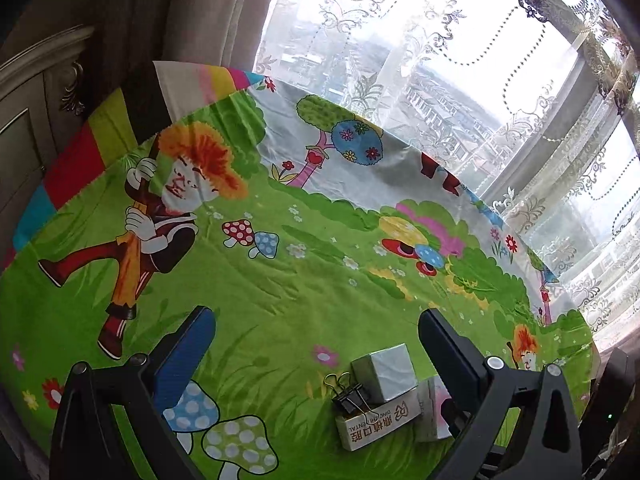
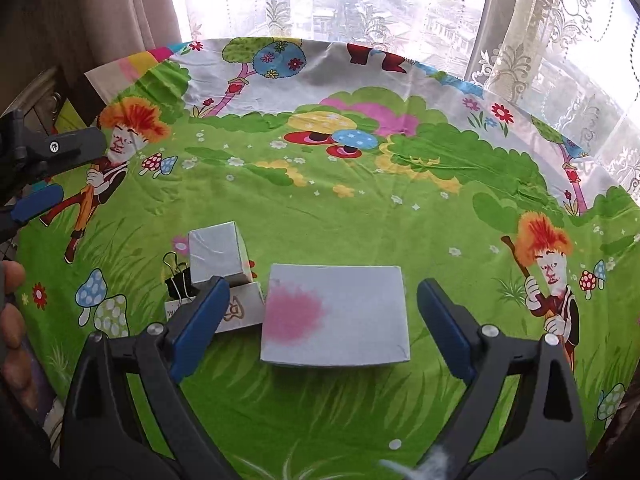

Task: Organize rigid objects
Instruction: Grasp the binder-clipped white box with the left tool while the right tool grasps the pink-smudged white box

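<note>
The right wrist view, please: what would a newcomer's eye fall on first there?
First the bright cartoon tablecloth, green with mushrooms and orange-haired figures, covering the round table by the lace-curtained window. Next the white box with a pink blotch, lying flat between the wide-open jaws of the right gripper. Left of it sits a small cluster: a silver box on a lettered white box, with a black binder clip beside them.
</note>
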A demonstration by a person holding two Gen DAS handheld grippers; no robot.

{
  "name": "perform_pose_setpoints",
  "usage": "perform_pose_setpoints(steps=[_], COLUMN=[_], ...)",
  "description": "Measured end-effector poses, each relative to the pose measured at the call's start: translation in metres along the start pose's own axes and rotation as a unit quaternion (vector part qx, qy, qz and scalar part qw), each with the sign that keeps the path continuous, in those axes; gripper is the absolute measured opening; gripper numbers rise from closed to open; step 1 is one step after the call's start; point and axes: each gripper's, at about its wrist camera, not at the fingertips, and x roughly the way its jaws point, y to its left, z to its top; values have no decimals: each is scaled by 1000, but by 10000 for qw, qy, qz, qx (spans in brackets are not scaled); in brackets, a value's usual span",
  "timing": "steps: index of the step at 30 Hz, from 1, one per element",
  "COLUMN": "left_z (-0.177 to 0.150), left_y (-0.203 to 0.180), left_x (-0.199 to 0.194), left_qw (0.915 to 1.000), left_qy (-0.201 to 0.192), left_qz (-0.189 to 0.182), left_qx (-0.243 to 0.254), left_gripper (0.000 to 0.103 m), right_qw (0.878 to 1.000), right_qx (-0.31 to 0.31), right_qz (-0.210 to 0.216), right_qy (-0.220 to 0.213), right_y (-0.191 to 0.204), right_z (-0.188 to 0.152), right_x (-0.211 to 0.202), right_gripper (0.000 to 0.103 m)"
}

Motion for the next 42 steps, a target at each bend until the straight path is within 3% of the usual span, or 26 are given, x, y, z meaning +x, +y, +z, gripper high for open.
perform_pose_setpoints(steps=[5, 8, 12, 18, 29, 31, 35, 37, 42], left_z=[-16, -24, -30, -35, -48, -50, -51, -49, -44], left_y=[7, 7, 14, 21, 6, 5, 2, 2, 9], left_x=[18, 27, 36, 42, 62, 67, 66, 62, 54], left_qw=[9993, 9980, 9950, 9905, 9829, 9817, 9812, 9824, 9832], left_qy=[165, 283, 451, 645, 1019, 1053, 1060, 999, 876], left_qz=[-321, -573, -881, -1188, -1534, -1589, -1605, -1572, -1598], left_qx=[11, 19, -162, -264, 27, 45, 139, 160, 50], left_gripper=[102, 96, 76, 53, 42, 29, 19, 4, 3], right_qw=[10000, 9999, 9999, 9995, 9999, 9999, 9999, 9999, 9997], right_qx=[10, -25, -68, 136, -11, -9, 16, 34, 186], right_qz=[15, 73, 103, 247, 119, 136, 160, 112, 88], right_qy=[-72, -67, 72, 128, 23, 17, 35, 27, -104], right_y=[-6, -6, -3, -6, -6, -6, -7, -9, -17], right_z=[-12, -15, -20, -22, -23, -23, -24, -24, -21], right_x=[13, 20, 32, 36, 32, 32, 32, 30, 21], right_gripper=[96, 96, 98, 100, 93, 93, 92, 92, 92])
